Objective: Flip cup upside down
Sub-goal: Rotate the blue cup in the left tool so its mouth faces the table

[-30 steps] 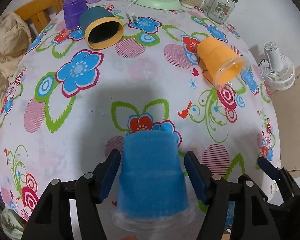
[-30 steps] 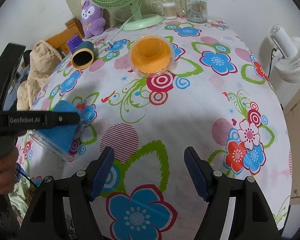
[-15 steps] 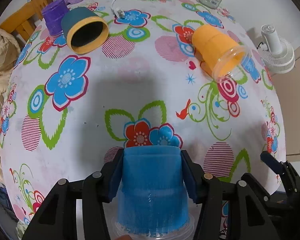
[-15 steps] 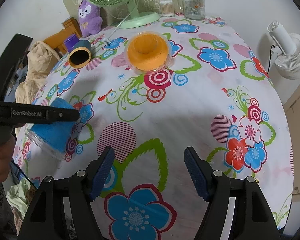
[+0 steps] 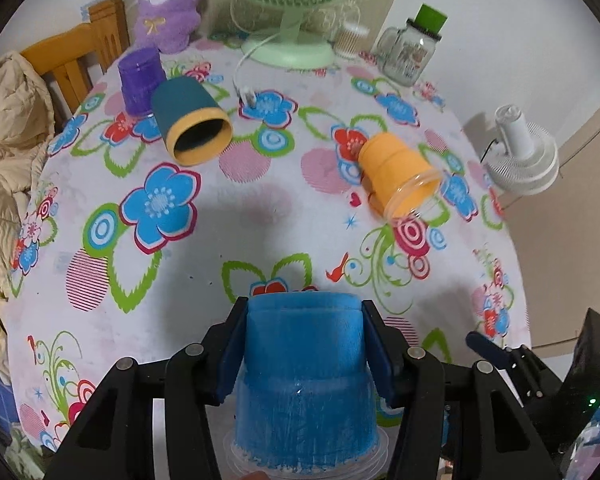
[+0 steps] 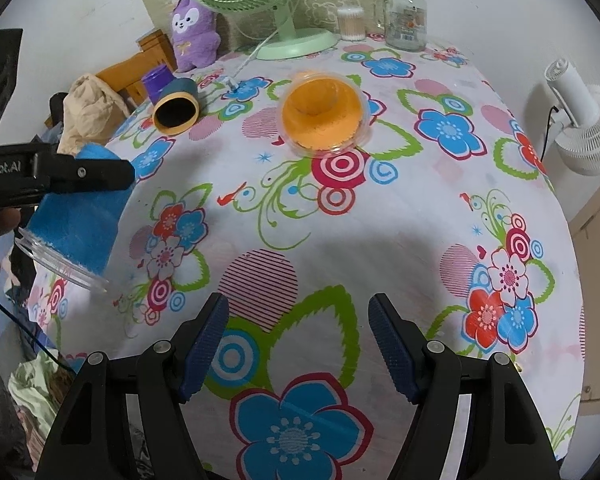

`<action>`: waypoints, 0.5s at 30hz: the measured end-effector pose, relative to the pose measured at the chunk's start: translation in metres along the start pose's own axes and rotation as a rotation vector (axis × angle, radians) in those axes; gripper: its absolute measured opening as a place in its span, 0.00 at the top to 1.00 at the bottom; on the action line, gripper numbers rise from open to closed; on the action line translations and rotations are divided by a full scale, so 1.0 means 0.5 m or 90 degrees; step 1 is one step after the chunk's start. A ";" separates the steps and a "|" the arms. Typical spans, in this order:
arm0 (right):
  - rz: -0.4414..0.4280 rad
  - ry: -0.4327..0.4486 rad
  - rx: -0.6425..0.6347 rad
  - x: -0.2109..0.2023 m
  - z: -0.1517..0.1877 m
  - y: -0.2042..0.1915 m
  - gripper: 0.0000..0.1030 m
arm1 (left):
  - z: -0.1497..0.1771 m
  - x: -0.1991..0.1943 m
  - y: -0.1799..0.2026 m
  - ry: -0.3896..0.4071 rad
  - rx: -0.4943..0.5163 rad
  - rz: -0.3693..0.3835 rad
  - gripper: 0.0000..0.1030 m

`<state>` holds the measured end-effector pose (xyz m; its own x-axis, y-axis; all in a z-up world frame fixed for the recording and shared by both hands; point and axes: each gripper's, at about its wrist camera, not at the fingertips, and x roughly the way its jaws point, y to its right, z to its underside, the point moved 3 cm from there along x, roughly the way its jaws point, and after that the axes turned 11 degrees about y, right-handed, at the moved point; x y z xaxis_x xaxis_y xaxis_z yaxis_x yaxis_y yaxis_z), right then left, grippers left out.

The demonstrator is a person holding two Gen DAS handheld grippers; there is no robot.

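Observation:
My left gripper (image 5: 303,344) is shut on a blue cup (image 5: 305,376) with a clear rim. It holds the cup off the table, base pointing away from the camera. In the right wrist view the blue cup (image 6: 76,228) hangs tilted at the table's left edge, rim down and outward. My right gripper (image 6: 298,344) is open and empty above the near part of the table. An orange cup (image 5: 399,176) lies on its side mid-table, mouth toward the right gripper (image 6: 321,114).
A teal cup with a yellow rim (image 5: 190,122) lies on its side next to an upside-down purple cup (image 5: 140,80). A green fan (image 5: 288,46), a glass jar (image 5: 409,50) and a purple plush (image 5: 168,4) stand at the back. A white fan (image 6: 579,120) is off the right edge.
My left gripper closed on the blue cup and lifted it off the tablecloth, pitching the view up toward the far side. The right gripper has hardly moved.

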<state>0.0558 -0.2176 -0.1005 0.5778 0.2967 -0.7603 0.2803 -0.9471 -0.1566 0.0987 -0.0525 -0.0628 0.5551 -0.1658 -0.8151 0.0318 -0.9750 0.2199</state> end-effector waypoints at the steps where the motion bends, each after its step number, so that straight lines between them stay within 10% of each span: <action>1: 0.000 0.001 -0.002 -0.001 0.000 -0.002 0.27 | 0.000 -0.003 0.000 0.003 -0.002 0.002 0.46; 15: -0.002 -0.002 -0.012 -0.002 0.002 -0.015 0.27 | -0.001 -0.031 0.000 0.035 -0.018 0.015 0.45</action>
<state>0.0522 -0.2110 -0.0992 0.5748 0.2986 -0.7618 0.2960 -0.9439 -0.1466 0.0905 -0.0498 -0.0500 0.6005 -0.1802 -0.7791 0.0412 -0.9660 0.2552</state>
